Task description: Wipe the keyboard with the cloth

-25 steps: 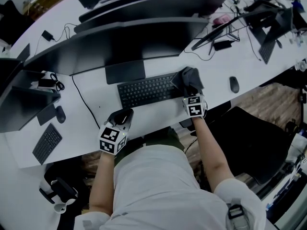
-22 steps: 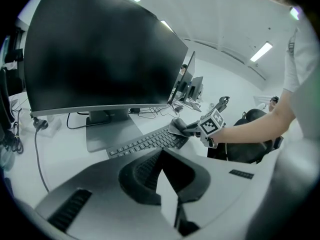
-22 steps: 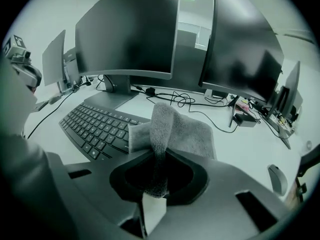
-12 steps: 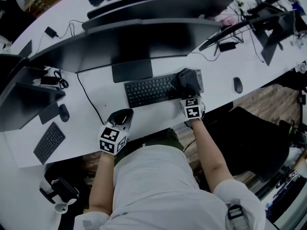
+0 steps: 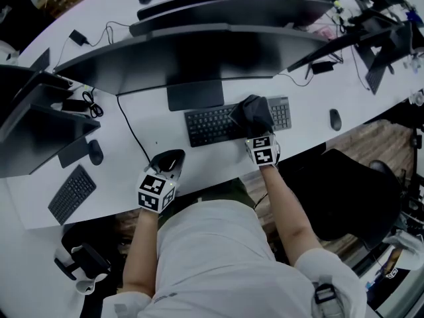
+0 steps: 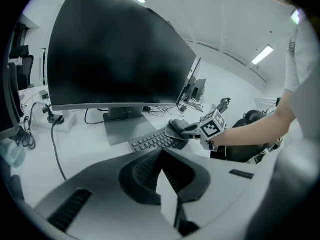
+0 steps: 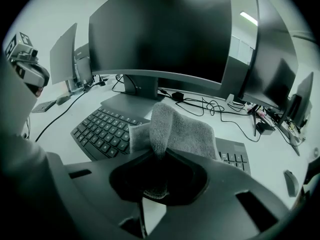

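A black keyboard (image 5: 213, 125) lies on the white desk in front of the monitor stand. A grey cloth (image 5: 252, 114) rests bunched on its right half, left of the number pad (image 5: 281, 112). My right gripper (image 5: 256, 130) is shut on the cloth's near fold, pressing it onto the keys. The right gripper view shows the cloth (image 7: 172, 129) clamped in the right gripper (image 7: 161, 153), with the keyboard (image 7: 102, 129) beneath. My left gripper (image 5: 168, 160) hovers at the desk's front edge, left of the keyboard, shut and empty. The left gripper (image 6: 161, 153) faces the keyboard (image 6: 150, 142) and cloth (image 6: 176, 128).
A wide dark monitor (image 5: 179, 58) on a flat stand base (image 5: 195, 95) sits behind the keyboard. A mouse (image 5: 335, 119) lies to the right. A second keyboard (image 5: 71, 194) and mouse (image 5: 96, 152) lie at left. A black chair (image 5: 351, 191) stands at right.
The right gripper has dragged the cloth leftward along the keyboard, uncovering the number pad. The left gripper has stayed in place. The head camera has shifted slightly.
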Demonstrator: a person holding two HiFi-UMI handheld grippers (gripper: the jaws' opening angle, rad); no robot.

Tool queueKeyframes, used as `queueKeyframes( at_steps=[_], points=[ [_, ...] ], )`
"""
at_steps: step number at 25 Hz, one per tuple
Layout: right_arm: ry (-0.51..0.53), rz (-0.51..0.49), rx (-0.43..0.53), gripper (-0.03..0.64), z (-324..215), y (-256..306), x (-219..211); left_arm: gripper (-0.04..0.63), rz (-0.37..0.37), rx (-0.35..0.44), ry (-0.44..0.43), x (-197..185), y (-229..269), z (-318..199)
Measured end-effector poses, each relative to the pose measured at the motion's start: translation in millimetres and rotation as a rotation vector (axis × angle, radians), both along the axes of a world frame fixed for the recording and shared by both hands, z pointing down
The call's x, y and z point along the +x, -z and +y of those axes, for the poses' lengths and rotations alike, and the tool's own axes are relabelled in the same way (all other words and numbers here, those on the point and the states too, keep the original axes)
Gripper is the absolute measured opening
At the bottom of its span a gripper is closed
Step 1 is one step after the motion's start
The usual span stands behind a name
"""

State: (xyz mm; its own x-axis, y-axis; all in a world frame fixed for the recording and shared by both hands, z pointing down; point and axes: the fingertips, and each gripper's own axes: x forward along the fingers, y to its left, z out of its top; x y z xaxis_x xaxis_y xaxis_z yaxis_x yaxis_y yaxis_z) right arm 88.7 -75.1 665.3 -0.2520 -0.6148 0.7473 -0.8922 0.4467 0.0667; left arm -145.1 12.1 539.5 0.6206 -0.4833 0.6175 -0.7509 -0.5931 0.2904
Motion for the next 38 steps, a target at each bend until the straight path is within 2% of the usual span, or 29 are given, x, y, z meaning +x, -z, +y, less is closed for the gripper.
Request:
queueKeyframes(
  at_steps=[11,27,38],
  points=[
    [0.054,-0.014,0.004,0.058,2.9,3.4,-77.5,-0.002,0.014,0.004,0.003,-43.0,-1.5,3.2],
    [0.15,-0.046,0.006,0.058,16.7,4.3,-186.5,-0.002,-0.015,-0.008,0.023,-103.3,-12.3,12.1],
    [0.225,-0.059,-0.009,0.058,32.8,3.6,-228.0,-0.002,-0.005,-0.022,0.013,-112.4,-17.5,18.3]
  ],
)
